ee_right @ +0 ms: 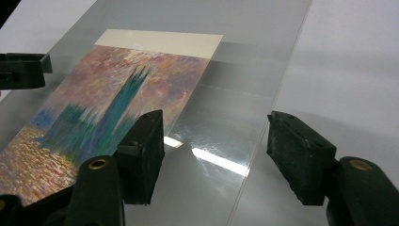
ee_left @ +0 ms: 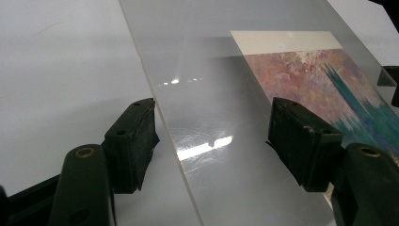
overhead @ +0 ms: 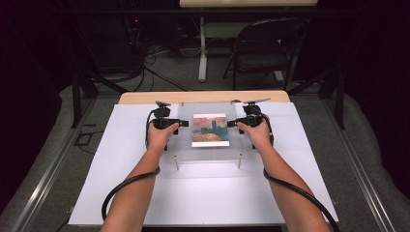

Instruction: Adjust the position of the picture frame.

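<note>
Clear pane (overhead: pixel 209 129) with print (overhead: pixel 210 129) lies flat mid-desk (overhead: pixel 121 183). Left gripper (overhead: pixel 183 123) and right gripper (overhead: pixel 231 123), jaws released, straddle the pane's opposite side edges, equally near.

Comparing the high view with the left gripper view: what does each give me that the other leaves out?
High view alone: both hands, the right gripper at the clear sheet's right side, two metal pegs along its near edge, the white board under it, and a folding chair behind the table. Left gripper view alone: the left gripper with its jaws spread, the clear sheet's edge running between them, no pad pressing on it, and glare streaks on the sheet. Both: the clear sheet lying over the painted picture.
</note>
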`<state>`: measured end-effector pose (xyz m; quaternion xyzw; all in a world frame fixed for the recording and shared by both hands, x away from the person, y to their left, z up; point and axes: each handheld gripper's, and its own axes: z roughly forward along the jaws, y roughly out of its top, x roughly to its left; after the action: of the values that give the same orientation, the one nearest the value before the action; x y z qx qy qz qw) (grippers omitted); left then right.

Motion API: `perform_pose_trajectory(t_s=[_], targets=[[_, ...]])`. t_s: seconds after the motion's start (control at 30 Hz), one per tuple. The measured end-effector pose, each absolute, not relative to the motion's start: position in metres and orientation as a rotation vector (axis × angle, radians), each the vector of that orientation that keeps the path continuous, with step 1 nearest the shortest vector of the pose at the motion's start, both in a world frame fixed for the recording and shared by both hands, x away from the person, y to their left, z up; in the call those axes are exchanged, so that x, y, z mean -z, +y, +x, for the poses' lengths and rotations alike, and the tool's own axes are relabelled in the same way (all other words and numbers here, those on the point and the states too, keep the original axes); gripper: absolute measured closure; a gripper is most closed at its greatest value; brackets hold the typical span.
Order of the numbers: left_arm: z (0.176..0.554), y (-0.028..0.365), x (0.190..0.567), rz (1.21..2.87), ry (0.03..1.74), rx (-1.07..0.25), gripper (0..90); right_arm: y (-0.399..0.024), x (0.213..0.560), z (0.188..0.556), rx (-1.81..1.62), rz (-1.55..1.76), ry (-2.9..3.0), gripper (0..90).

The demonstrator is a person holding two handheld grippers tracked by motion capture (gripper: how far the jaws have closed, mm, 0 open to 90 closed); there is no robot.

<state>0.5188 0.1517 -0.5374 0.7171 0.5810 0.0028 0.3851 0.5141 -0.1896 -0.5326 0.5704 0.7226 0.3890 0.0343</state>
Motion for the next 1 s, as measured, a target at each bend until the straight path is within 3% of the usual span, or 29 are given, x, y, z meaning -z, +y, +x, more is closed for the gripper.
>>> perform_pose_trajectory(t_s=[1.0], targets=[[0.5208, 0.1458, 0.5406, 1.812, 1.504, 0.092, 25.6, -0.1891, 0.5389, 0.5181, -1.256, 1.819, 2.233, 31.4]])
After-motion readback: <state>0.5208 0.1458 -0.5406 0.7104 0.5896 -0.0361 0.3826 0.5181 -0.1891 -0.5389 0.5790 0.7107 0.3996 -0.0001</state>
